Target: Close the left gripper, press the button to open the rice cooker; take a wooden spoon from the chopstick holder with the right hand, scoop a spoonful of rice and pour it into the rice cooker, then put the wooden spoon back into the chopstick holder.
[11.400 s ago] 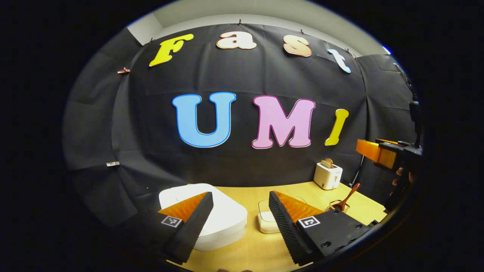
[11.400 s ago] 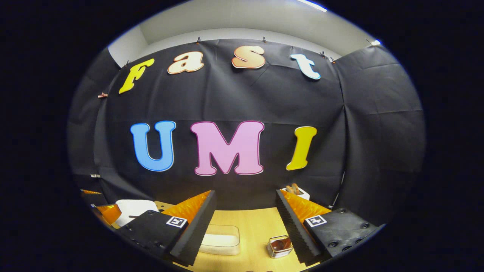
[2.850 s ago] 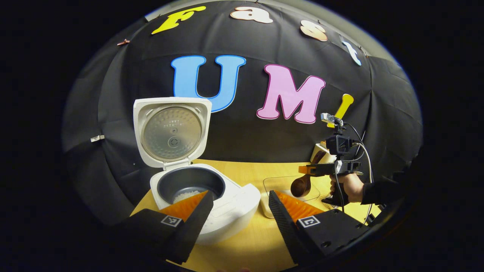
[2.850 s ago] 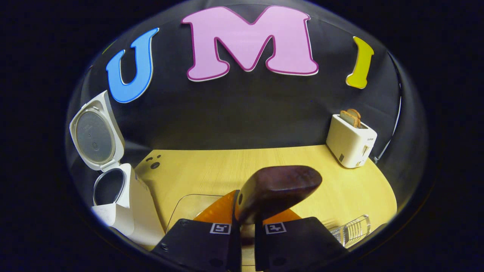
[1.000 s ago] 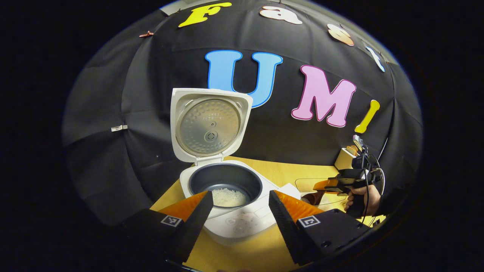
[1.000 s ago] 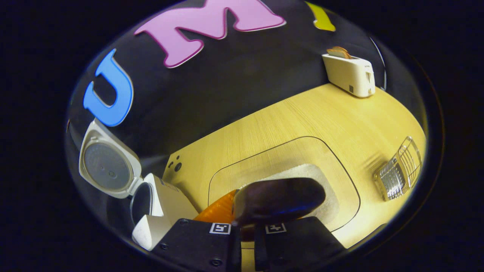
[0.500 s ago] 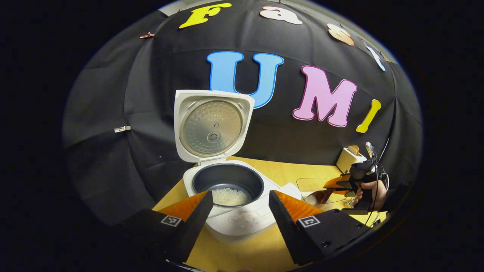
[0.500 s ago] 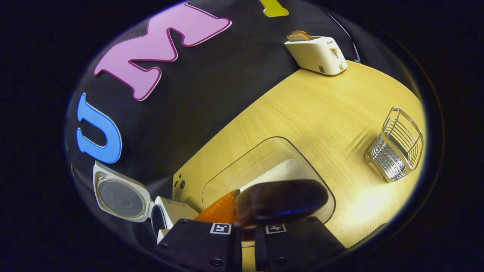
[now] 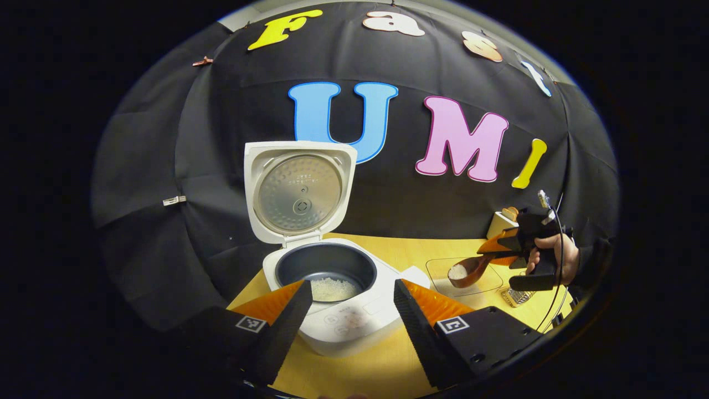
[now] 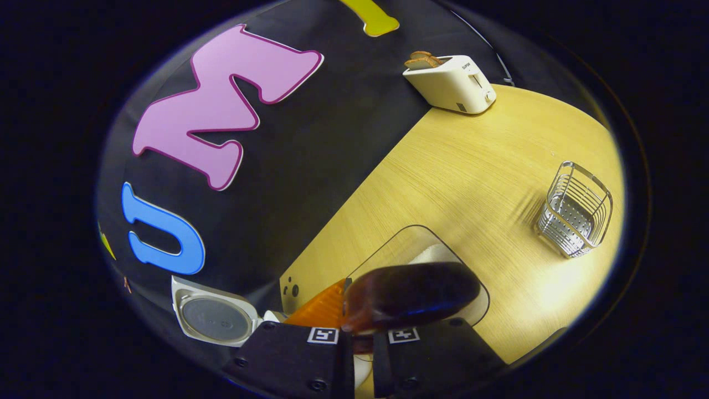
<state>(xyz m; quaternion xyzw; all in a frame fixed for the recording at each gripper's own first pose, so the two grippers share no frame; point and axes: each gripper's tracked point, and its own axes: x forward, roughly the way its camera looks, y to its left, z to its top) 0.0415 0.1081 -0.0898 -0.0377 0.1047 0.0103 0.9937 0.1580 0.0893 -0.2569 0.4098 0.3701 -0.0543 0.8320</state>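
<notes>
Black cloth wall (image 9: 166,166) behind and to both sides, creased, pinned up w/ small clips along top edge. Strip of pale wall or ceiling (image 9: 243,14) above cloth at top left. Light wood-grain bench (image 10: 476,160) meeting cloth at back, bright glare patch on near right part. 2 small dark holes (image 10: 292,289) in bench near its left edge.

Place: a staged recording booth set up as a kitchen
Walls: black cloth (image 9: 166,166) (hung by clips)
Props: rice cooker (image 9: 332,293), toaster (image 10: 451,83), wire basket (image 10: 576,208) on a wooden table (image 10: 471,166)
</notes>
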